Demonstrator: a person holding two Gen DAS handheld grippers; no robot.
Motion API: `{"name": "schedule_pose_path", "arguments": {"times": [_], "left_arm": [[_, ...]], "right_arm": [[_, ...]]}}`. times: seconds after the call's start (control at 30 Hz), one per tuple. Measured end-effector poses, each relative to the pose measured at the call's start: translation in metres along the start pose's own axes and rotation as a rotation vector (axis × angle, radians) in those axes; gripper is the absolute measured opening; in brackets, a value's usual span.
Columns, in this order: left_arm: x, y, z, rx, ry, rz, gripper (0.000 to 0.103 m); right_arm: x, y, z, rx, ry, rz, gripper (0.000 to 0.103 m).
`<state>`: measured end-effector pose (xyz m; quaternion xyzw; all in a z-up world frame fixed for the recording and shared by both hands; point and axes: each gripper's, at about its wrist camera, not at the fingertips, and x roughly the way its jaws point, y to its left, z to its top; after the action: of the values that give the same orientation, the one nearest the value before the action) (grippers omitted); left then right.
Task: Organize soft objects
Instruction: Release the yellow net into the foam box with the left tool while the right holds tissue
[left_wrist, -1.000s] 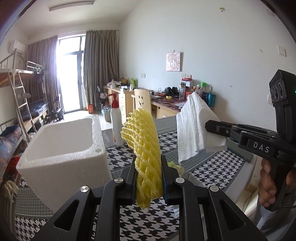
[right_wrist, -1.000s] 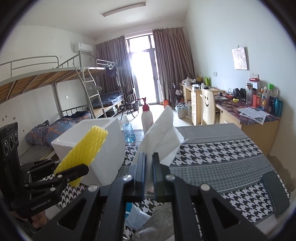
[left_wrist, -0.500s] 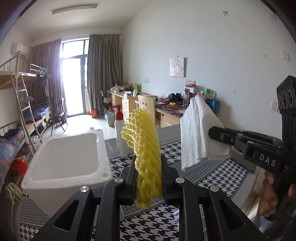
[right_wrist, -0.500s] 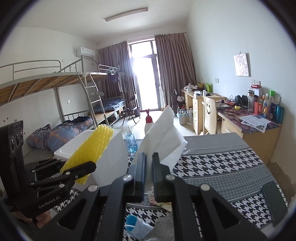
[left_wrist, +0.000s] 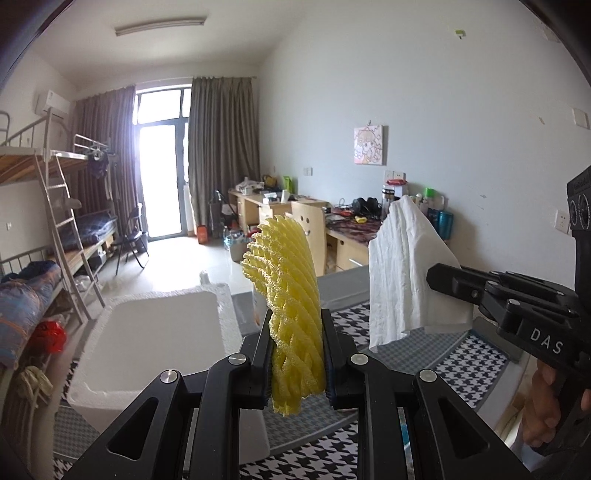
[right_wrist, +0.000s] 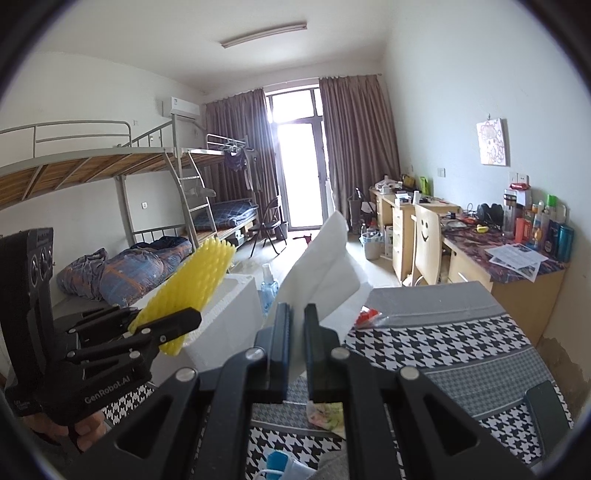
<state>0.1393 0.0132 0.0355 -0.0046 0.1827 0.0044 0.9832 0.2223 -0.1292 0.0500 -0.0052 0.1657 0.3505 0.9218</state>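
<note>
My left gripper (left_wrist: 295, 328) is shut on a yellow foam net sleeve (left_wrist: 286, 295), which stands upright between its fingers, above the table. The sleeve (right_wrist: 190, 286) and the left gripper (right_wrist: 168, 326) also show at the left of the right wrist view. My right gripper (right_wrist: 297, 321) is shut on a white tissue (right_wrist: 325, 266) that sticks up from its fingers. In the left wrist view the tissue (left_wrist: 402, 273) hangs from the right gripper (left_wrist: 443, 275) at the right. A white foam box (left_wrist: 155, 332) stands open just below and left of the sleeve.
The table wears a black-and-white houndstooth cloth (right_wrist: 436, 347). A spray bottle (right_wrist: 269, 286) stands behind the foam box (right_wrist: 229, 306). A crumpled cloth (right_wrist: 327, 413) and a blue-white item (right_wrist: 280, 467) lie near the front. Bunk beds, desks and a chair fill the room behind.
Both grippers have risen with their loads, so the foam box and table sit lower in both views. Grips are unchanged.
</note>
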Motion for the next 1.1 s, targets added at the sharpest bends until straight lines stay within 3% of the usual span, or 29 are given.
{"name": "schedule_pose_path", "arguments": {"times": [0.67,1.1], "left_arm": [[-0.003,0.018,0.019,-0.025,-0.054,0.09,0.022],[0.0,0.041,0.017,-0.055,-0.039,0.234,0.022]], "right_arm": [[0.014,0.013,0.024,-0.036,-0.022,0.081,0.01],[0.036,0.035,0.036,-0.073,-0.005,0.153,0.01]]}}
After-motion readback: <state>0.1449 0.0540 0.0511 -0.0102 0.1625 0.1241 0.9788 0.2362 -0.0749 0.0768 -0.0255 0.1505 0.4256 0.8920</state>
